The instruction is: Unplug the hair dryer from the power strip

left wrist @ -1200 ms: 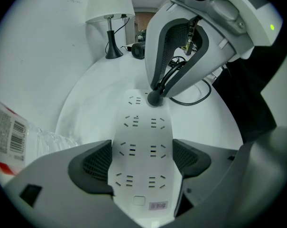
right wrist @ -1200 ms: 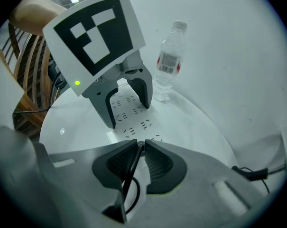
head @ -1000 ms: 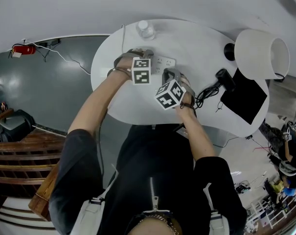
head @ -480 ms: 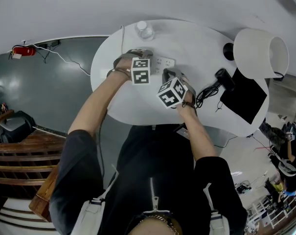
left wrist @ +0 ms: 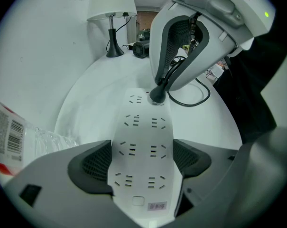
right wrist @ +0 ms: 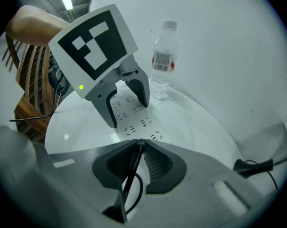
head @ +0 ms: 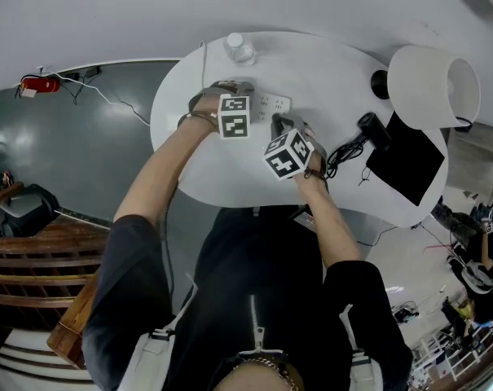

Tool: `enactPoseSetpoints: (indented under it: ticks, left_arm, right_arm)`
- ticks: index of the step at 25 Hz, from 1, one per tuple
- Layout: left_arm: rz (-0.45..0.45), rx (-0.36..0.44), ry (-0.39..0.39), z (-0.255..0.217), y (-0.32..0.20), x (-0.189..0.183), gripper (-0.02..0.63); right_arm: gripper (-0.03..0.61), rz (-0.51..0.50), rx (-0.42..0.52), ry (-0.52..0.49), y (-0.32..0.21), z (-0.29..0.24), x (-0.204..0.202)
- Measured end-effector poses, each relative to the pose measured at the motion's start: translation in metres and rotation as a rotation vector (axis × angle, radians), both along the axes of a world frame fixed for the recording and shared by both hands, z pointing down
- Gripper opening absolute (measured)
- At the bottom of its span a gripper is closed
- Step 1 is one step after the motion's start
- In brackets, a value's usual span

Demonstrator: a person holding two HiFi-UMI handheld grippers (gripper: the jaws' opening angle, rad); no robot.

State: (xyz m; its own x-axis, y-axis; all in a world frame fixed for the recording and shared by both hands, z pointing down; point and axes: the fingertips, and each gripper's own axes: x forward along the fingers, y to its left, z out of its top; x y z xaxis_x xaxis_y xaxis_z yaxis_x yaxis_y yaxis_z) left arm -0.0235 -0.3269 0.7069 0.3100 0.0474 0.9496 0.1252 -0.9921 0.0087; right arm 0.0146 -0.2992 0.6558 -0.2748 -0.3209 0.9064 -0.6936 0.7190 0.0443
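table (head: 327, 63), white and rounded, carries everything. lamp (head: 435, 88) with a white shade stands at its right edge in the head view, and next to it lies a flat black mat (head: 407, 165). power strip (left wrist: 141, 122) lies in the middle of the table. left gripper (left wrist: 142, 163) has its jaws closed on the two long sides of this strip, at the near end. bottle (right wrist: 163, 61), clear with a white cap, stands upright just beyond the strip; how much is inside it i cannot tell. hair dryer (head: 375, 130), black, lies near the corner of the mat, well apart from the strip. right gripper (right wrist: 139, 148) has its jaws almost together, pinching the black cord (right wrist: 134, 167) just above the black plug (left wrist: 157, 95), and the plug sits in a socket at the far end of the strip. compared with one second ago almost nothing differs: both grippers are in the same places, and strip, bottle and dryer did not shift. only the marker cube (head: 288, 154) of the right gripper looks a little turned.
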Motion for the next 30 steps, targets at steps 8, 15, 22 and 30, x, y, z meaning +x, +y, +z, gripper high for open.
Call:
enactPoseSetpoints:
  ticks: [8,15,22,30]
  left_arm:
    - [0.002,0.005,-0.005,-0.001,0.001,0.002,0.385]
    - [0.003,0.007,-0.01,-0.001,0.002,0.005,0.387]
    - [0.005,0.011,-0.025,0.0,0.002,0.005,0.387]
    - [-0.001,0.049,-0.023,0.002,0.004,0.004,0.397]
  right_arm:
    - [0.048,0.001,0.001,0.0,0.003,-0.001,0.002]
    - [0.048,0.006,0.004,0.0,0.006,-0.002,0.006]
    - [0.048,0.017,0.055,-0.025,0.004,-0.023,0.006]
    - [0.051,0.055,0.062,-0.051,0.011,-0.03,0.02]
